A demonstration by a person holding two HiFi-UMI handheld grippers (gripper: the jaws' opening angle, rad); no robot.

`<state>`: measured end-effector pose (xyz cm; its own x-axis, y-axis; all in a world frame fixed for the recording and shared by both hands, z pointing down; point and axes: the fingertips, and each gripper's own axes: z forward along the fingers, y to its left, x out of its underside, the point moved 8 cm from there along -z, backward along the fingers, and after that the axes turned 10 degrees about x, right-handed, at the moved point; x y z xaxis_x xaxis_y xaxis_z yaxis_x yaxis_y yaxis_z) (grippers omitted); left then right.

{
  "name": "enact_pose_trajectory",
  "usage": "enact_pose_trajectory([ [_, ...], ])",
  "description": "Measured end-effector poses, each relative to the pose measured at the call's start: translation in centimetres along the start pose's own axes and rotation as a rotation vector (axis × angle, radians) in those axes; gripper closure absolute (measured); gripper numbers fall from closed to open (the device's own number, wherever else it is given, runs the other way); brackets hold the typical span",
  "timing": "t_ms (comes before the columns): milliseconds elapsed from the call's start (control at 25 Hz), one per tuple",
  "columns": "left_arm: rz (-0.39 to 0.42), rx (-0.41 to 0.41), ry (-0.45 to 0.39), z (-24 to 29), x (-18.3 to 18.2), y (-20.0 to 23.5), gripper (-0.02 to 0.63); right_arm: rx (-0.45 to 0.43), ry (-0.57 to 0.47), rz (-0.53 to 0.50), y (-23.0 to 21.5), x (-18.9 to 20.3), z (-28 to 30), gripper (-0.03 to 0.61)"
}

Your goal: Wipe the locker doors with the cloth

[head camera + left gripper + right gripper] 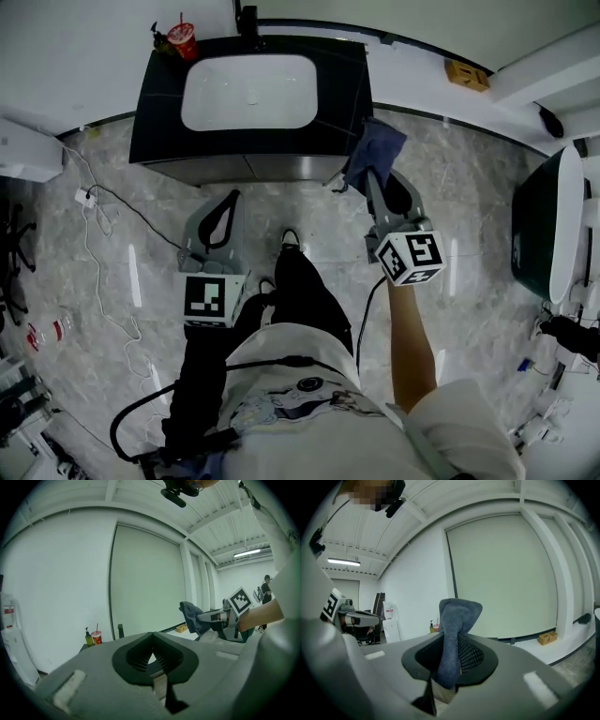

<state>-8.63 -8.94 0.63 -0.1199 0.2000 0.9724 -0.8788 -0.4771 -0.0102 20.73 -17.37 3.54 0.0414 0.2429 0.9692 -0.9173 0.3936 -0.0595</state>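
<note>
My right gripper (384, 192) is shut on a dark blue cloth (376, 150), which bunches up out of the jaws beside the right front corner of the black sink cabinet (159, 112). In the right gripper view the cloth (453, 634) stands upright between the pads and folds over at its top. My left gripper (231, 202) is held lower and to the left, in front of the cabinet's grey front panels (244, 170). Its jaws are shut with nothing in them (152, 649). The left gripper view also shows the right gripper (224, 618) with the cloth (191, 614).
A white basin (248, 91) sits in the cabinet top, with a red cup (183, 40) and a soap bottle (159, 37) at its back left corner. A white cable (98, 246) trails over the marble floor at left. A cardboard box (467, 74) lies at the far right wall.
</note>
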Motion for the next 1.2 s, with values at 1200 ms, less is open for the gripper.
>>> enact_pose_trajectory([
  [1200,0.021,-0.149,0.005,-1.5,29.4,-2.0,0.611,-0.113,-0.230,-0.321,-1.8,21.6,-1.7,0.502],
])
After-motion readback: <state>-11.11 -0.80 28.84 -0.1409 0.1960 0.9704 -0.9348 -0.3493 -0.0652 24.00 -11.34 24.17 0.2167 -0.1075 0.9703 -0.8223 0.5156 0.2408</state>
